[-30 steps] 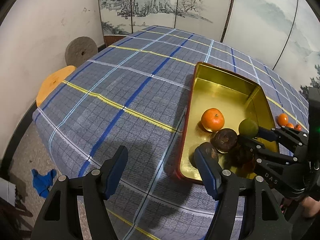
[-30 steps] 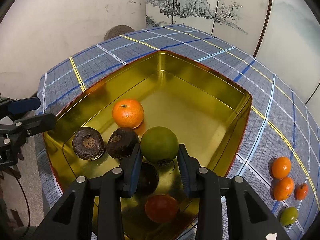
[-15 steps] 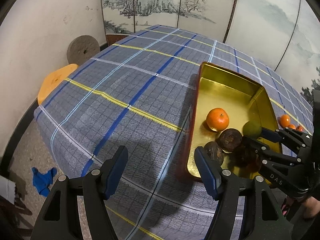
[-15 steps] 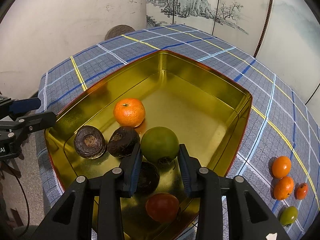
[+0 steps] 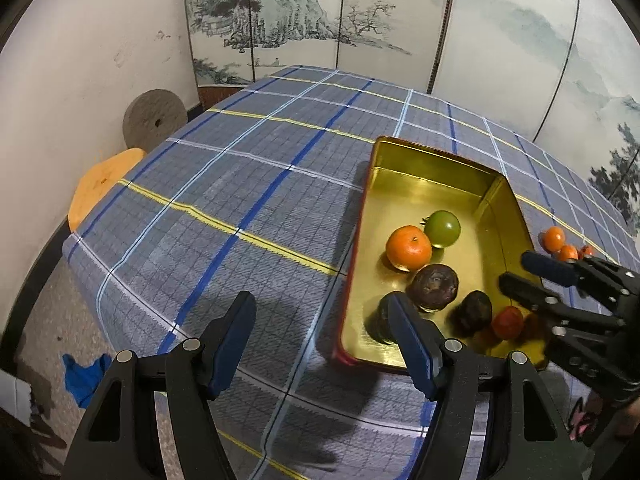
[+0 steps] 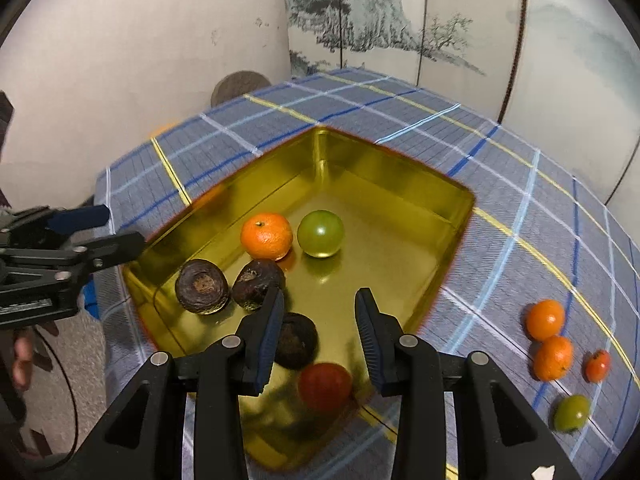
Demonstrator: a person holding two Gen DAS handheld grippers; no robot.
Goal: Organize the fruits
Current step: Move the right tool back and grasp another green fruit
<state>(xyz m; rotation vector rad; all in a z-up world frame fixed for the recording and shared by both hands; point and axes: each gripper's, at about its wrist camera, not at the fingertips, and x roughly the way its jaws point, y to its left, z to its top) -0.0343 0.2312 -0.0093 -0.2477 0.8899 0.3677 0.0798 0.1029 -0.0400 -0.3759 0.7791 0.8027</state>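
A second ago our right claw [image 6: 319, 322] pinched the green fruit [image 6: 320, 233]; now its jaws stand apart with nothing between them, and the fruit sits free on the floor of the gold tray [image 6: 436, 184], just beside the orange mandarin [image 6: 266, 237]. The fruit is round, glossy, yellow-green. Our left claw [image 5: 324, 336] hangs half open and empty over the checked worktop [image 5: 240, 184], as before, at the tray's near corner.

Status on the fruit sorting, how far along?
Six fruits sit in the gold tray, including the green fruit. Right gripper is empty above the tray, left gripper is open and empty. Four fruits remain on the tablecloth, among them an orange.
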